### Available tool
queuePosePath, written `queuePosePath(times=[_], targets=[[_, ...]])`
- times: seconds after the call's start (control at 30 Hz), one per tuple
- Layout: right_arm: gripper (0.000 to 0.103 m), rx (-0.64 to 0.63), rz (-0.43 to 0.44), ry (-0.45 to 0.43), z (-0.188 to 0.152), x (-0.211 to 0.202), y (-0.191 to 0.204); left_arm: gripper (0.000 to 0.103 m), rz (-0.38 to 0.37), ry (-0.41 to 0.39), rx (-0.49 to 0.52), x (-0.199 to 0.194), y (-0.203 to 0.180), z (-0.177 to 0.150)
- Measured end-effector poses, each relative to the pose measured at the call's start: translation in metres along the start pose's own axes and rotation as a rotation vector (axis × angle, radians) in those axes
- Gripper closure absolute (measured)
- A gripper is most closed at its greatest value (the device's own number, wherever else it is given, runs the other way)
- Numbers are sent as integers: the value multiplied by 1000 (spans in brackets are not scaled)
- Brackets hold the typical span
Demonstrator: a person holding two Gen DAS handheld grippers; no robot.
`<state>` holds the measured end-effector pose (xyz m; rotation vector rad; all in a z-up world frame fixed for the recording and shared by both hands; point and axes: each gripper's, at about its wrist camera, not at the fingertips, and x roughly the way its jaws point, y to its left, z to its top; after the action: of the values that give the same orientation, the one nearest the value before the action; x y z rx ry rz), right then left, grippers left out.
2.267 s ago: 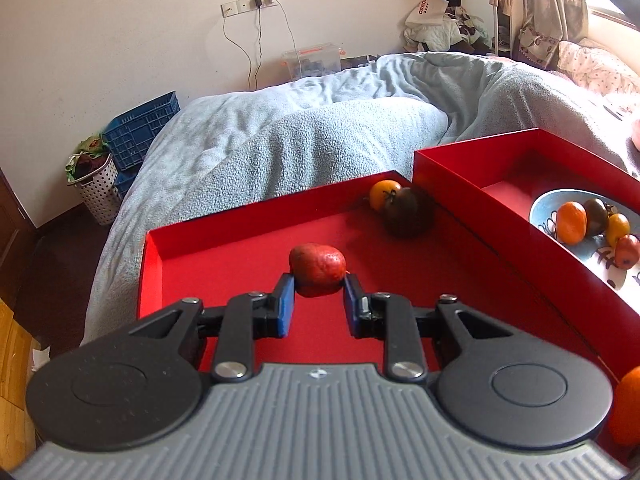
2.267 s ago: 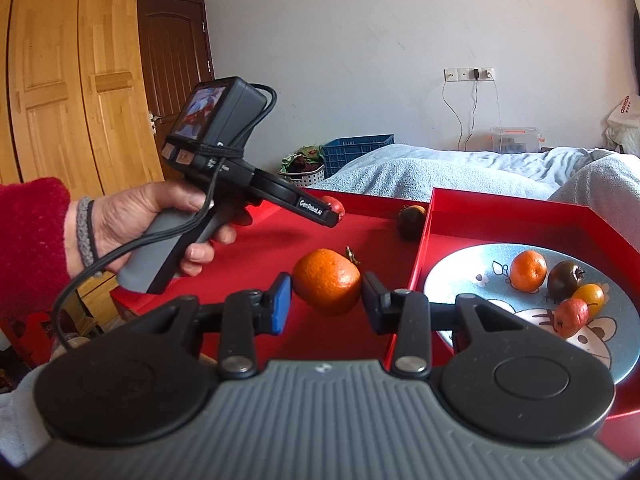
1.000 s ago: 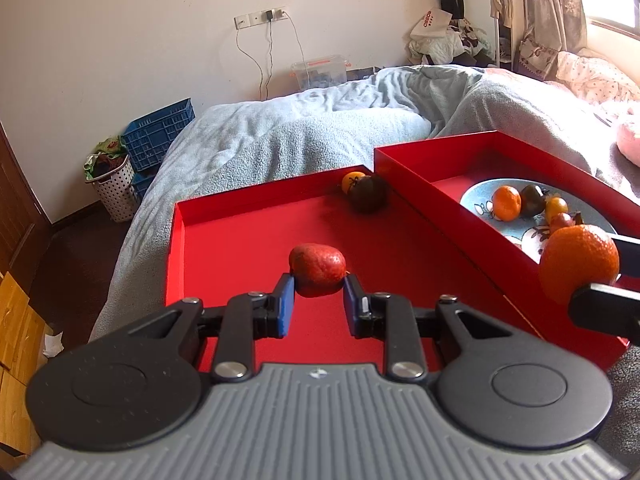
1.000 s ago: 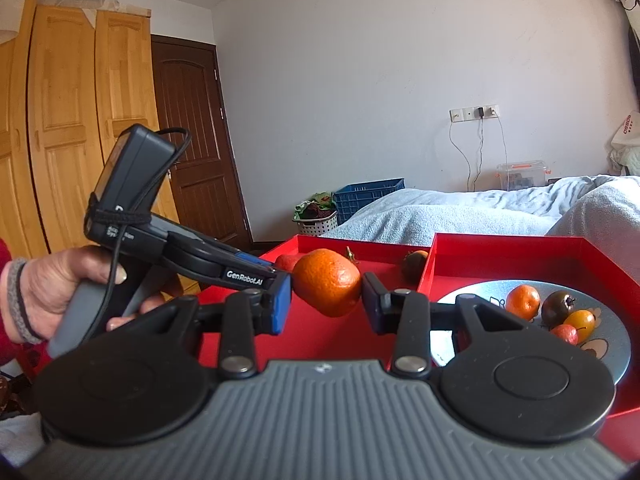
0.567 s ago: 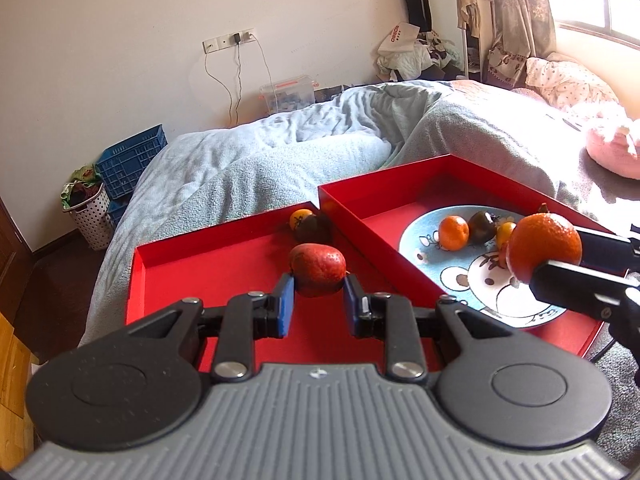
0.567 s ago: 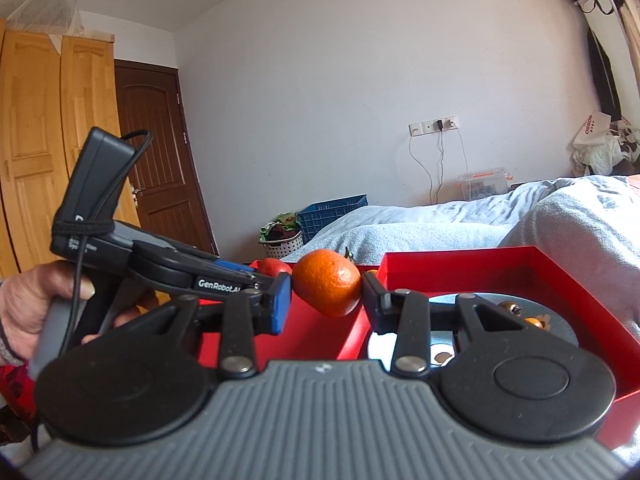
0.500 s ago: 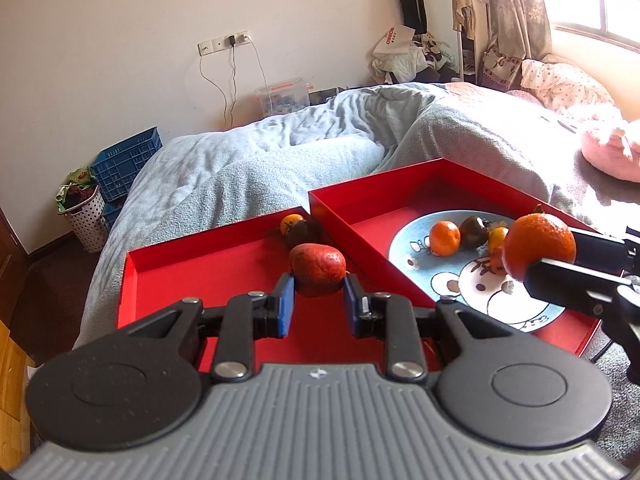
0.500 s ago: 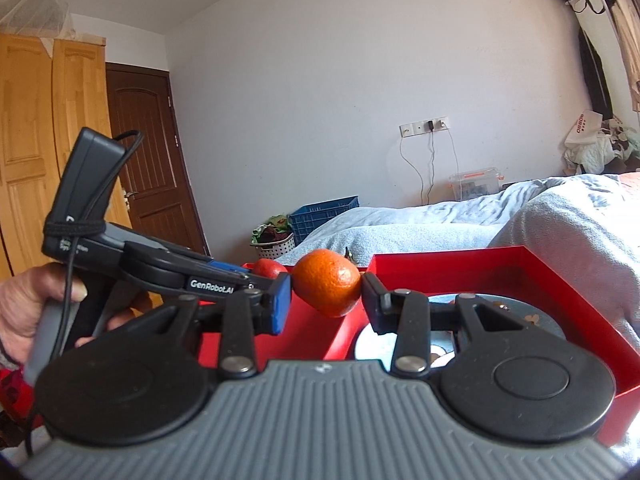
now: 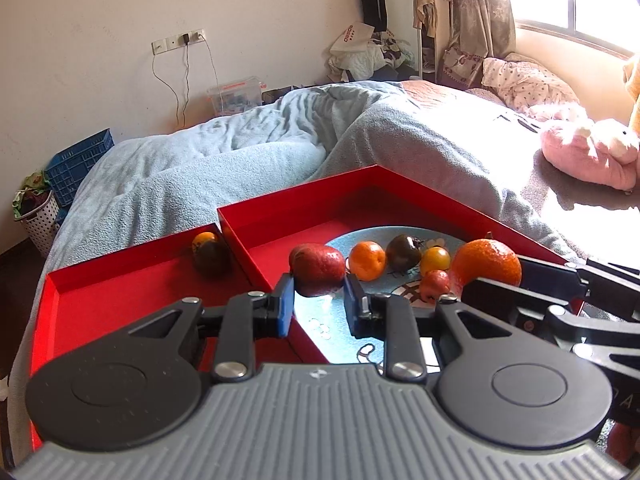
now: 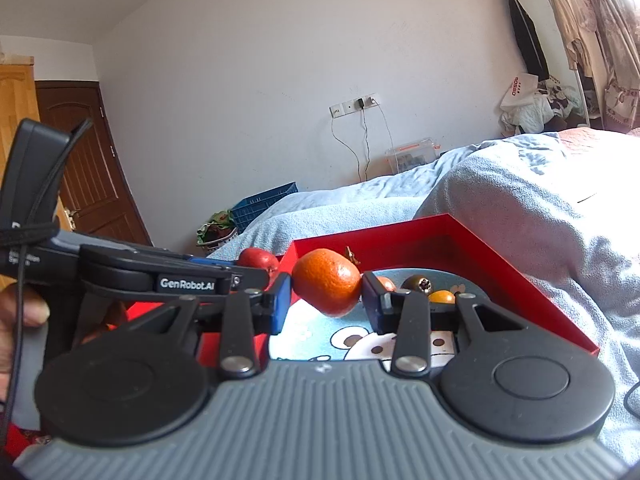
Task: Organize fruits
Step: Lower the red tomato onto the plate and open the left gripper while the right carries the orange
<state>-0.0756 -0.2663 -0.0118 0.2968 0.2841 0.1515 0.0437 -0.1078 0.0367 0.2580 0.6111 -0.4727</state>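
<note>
While both fruits are carried clear of any surface, the entry is given from near to far.

Left gripper (image 9: 319, 307): lower centre of the left wrist view. Its jaws are closed narrowly on a red fruit (image 9: 318, 269), which is clamped at its sides and held above the near edge of the plate (image 9: 340, 340), presumably so that it can be lowered there.

Right gripper (image 10: 326, 307): lower centre of the right wrist view. Its jaws are set somewhat wider and are pressed against a large orange (image 10: 327, 282), gripped across its middle; it is also held over the plate, just right of the red fruit in the left wrist view. The two loads are kept apart, probably to avoid a collision on release.

Plate: pale blue, with a cartoon print, laid inside the right red tray (image 9: 400, 184). Four small fruits are grouped at its far side: an orange one (image 9: 367, 260), a dark one (image 9: 404, 253), a yellow one (image 9: 435, 260) and a small red one (image 9: 436, 283). The nearer part is bare, and is judged the likely drop zone.

Left red tray (image 9: 120, 292): set touching the right tray. Two fruits, one orange-yellow (image 9: 204, 240) and one dark (image 9: 211, 258), are left in its far corner and are judged still to be sorted.

Bed (image 9: 240, 160): grey-blue blanket, behind the trays at mid-frame.
</note>
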Motion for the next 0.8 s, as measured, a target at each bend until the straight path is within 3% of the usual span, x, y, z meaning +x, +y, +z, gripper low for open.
queuePosePath(times=[0.47,0.8], targets=[[61,129,-65,48,-3,10,-21,72,-76,95,-3,58,-23,-8],[61,154,-78,71,-7,16,-25,71,-75,100,50,56,-33,-24]])
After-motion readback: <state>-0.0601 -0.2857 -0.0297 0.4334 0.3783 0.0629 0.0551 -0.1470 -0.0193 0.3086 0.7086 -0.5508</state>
